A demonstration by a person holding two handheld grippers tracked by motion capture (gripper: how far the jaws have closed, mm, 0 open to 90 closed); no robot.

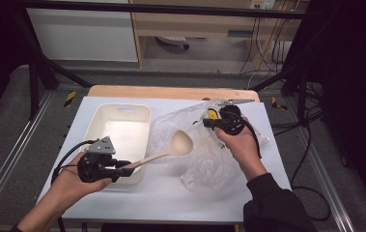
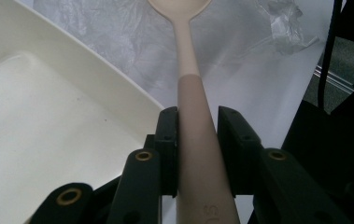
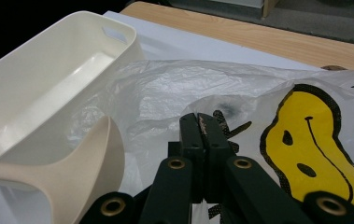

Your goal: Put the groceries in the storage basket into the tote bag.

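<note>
High view overhead facing forward-down, far; gripper views close along jaws; all share the tray (image 1: 122, 126)

ladle (image 2: 189, 70) bowl cut off — bag (image 3: 305, 135) print cropped

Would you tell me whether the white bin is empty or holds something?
Empty: the white bin shows a bare floor in the high view, and the ladle is outside it.

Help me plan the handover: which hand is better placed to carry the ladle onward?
The left. The left gripper is shut on the ladle's handle, its bowl over the plastic bag. The right gripper is pinching the bag's edge beside the white bin.
</note>
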